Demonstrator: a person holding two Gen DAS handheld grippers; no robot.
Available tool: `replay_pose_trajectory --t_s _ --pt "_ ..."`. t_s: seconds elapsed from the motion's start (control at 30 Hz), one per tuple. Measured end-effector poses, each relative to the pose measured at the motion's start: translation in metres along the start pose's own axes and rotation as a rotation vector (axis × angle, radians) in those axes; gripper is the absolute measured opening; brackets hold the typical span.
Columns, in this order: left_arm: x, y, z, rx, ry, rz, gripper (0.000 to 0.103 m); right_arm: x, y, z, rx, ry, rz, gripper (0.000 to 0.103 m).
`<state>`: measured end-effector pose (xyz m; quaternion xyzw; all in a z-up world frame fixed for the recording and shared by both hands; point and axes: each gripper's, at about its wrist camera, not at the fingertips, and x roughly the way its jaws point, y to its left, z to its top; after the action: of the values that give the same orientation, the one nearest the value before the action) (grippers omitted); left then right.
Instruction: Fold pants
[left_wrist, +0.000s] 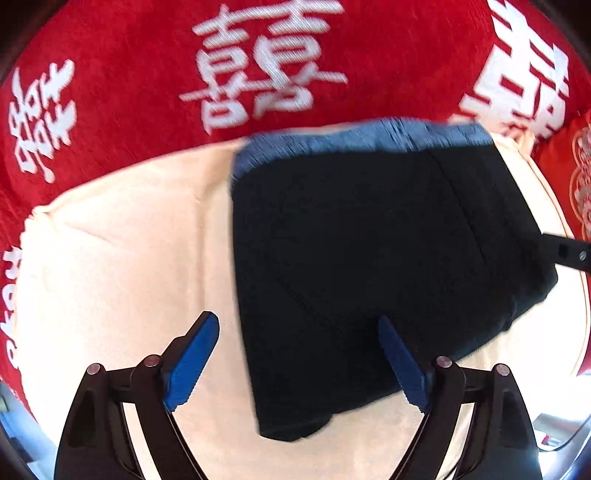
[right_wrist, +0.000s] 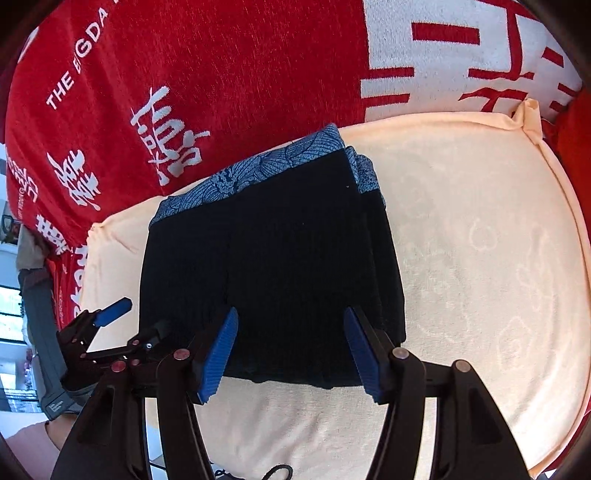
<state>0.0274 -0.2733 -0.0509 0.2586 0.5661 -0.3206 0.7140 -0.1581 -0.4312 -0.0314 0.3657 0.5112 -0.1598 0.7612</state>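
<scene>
The black pants (left_wrist: 369, 258) with a blue patterned waistband (left_wrist: 351, 142) lie folded into a compact stack on a cream cushion (left_wrist: 122, 266). They also show in the right wrist view (right_wrist: 266, 266), waistband (right_wrist: 258, 170) at the far edge. My left gripper (left_wrist: 299, 354) is open and empty, just above the near edge of the stack. My right gripper (right_wrist: 291, 347) is open and empty over the near edge too. The left gripper (right_wrist: 122, 325) shows at the left of the right wrist view; a black part of the right gripper (left_wrist: 569, 253) shows at the right edge of the left wrist view.
A red cloth with white characters (left_wrist: 258, 66) rises behind the cushion, also in the right wrist view (right_wrist: 221, 74). The cream cushion (right_wrist: 480, 240) spreads wide to the right of the pants. A red patterned cushion (left_wrist: 576, 177) sits at far right.
</scene>
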Motion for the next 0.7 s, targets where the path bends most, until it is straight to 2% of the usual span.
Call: replay_pose_trajectory --t_s 0.07,0.1,0.17,0.23,0.33,0.4,0.43,0.5,0.67,0.7 --pt "-0.002 0.014 0.011 -0.044 -0.020 -0.014 0.089 0.001 -0.003 0.012 -0.004 -0.003 0.017 0.059" --pt "0.000 0.020 0.018 -0.065 -0.022 -0.017 0.089 0.001 -0.005 0.016 -0.007 -0.005 0.026 0.043" --pt "0.007 0.032 0.031 -0.108 -0.014 -0.001 0.089 0.007 -0.009 0.029 -0.003 0.002 0.037 0.025" --pt "0.017 0.040 0.039 -0.136 0.002 -0.004 0.089 0.015 -0.016 0.039 0.026 0.020 0.059 0.019" --pt "0.037 0.043 0.043 -0.165 0.038 -0.021 0.089 0.026 -0.031 0.043 0.074 0.043 0.065 0.012" --pt "0.040 0.044 0.040 -0.164 0.028 -0.031 0.090 0.031 -0.037 0.040 0.087 0.052 0.071 0.011" --pt "0.041 0.045 0.038 -0.162 0.024 -0.027 0.097 0.033 -0.038 0.040 0.086 0.049 0.076 0.011" --pt "0.045 0.044 0.036 -0.151 0.034 -0.021 0.101 0.033 -0.038 0.038 0.080 0.047 0.085 0.011" --pt "0.048 0.047 0.035 -0.155 0.050 -0.040 0.101 0.032 -0.046 0.039 0.127 0.062 0.132 0.012" --pt "0.048 0.048 0.035 -0.151 0.052 -0.036 0.101 0.032 -0.048 0.038 0.138 0.064 0.143 0.015"
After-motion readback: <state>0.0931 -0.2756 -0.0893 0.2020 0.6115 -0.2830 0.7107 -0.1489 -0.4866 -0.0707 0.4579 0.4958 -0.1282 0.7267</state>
